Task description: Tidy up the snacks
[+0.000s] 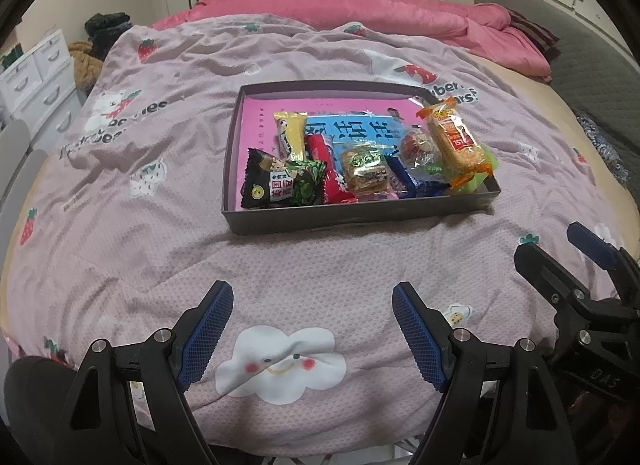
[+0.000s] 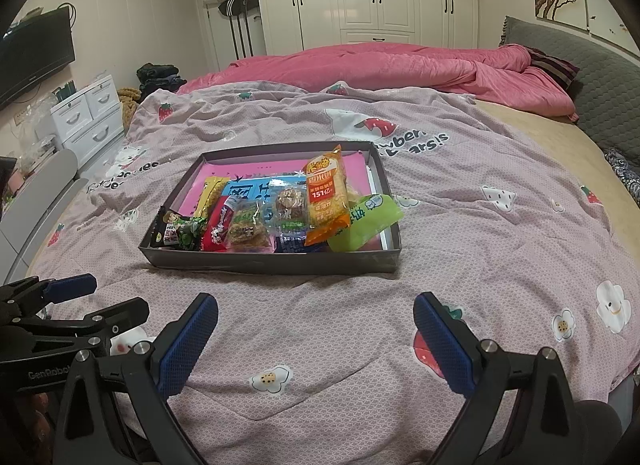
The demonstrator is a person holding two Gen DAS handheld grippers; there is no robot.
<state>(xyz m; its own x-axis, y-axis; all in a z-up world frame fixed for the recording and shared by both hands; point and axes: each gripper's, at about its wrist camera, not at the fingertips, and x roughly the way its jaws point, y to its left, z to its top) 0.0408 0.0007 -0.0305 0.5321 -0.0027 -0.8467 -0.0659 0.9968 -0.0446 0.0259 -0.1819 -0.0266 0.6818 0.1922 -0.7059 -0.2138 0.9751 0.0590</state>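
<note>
The dark shallow box [image 2: 276, 263] is taken here as the landmark; it lies on the pink strawberry bedspread [image 2: 460, 249] of the bed. All the snacks are seen inside the box, crowded toward its near wall. The black-and-green packet [image 1: 276, 181] is in the near left corner of the box, the red packet [image 1: 330, 169] beside it, the clear-wrapped brown cake [image 1: 366, 169] in the middle. The orange rice-cracker pack [image 2: 326, 197] leans against the right wall of the box, and the green packet [image 2: 366, 221] under it sticks out over the near right rim.

Both grippers are held in front of the near wall of the box, well apart from it. The left gripper [image 1: 312, 329] has its jaws released and wide, with nothing between them; the same is seen for the right gripper [image 2: 316, 341].

The task seems close to its end, or a new sorting is about to begin (which of the two cannot be told). If the packets are to be straightened, the green packet is best taken first, since it hangs over the rim. It should be pinched at its free end and lifted slowly, because the orange pack rests on it and may slide. The crinkled wrappers are slippery, so a sealed edge is a better hold than the filled middle.
</note>
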